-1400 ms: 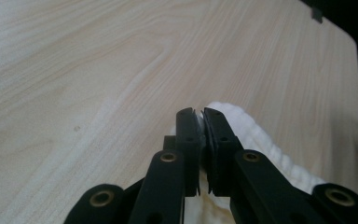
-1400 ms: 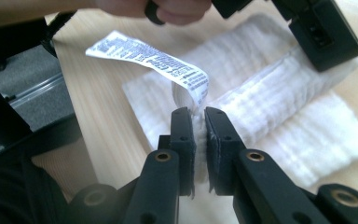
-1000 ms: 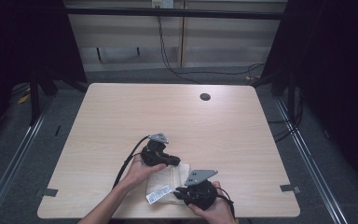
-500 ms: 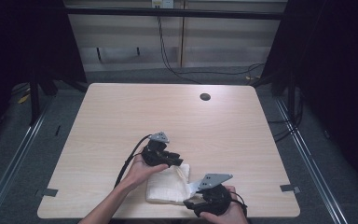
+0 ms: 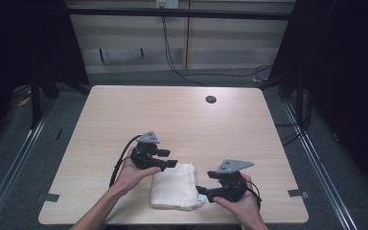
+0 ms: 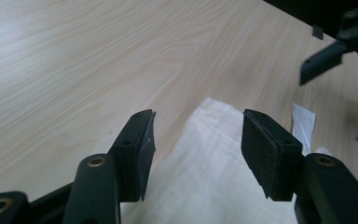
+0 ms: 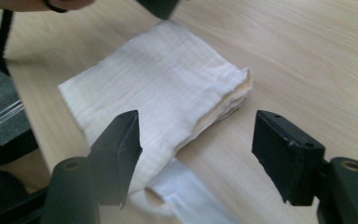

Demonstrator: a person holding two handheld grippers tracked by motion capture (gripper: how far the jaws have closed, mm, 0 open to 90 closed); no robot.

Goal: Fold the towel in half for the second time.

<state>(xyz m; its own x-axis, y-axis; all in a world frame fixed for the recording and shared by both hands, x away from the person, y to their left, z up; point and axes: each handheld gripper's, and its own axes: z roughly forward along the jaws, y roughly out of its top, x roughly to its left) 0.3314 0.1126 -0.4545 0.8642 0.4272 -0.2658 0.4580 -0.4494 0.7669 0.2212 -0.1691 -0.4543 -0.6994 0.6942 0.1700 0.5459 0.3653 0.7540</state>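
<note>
A folded white cloth (image 5: 174,186) lies flat near the table's front edge, with a small white label (image 7: 191,196) sticking out at its near corner. My left gripper (image 5: 170,164) hovers at the cloth's far left corner. Its jaws have just been opening and stand apart above the cloth (image 6: 205,177), nothing pressed between them (image 6: 196,140). My right gripper (image 5: 200,190) sits at the cloth's right edge. Its jaws (image 7: 196,140) have also just been opening, and they stand wide, off the cloth (image 7: 168,88).
The light wooden table (image 5: 172,115) has a small dark round hole (image 5: 211,99) at the far right. The cloth lies close to the front edge. Black curtains and grey floor surround the table.
Both grippers have opened, let go of the cloth and lifted away, the left toward the far left, the right toward the right. The cloth now lies spread flat as a folded square.
</note>
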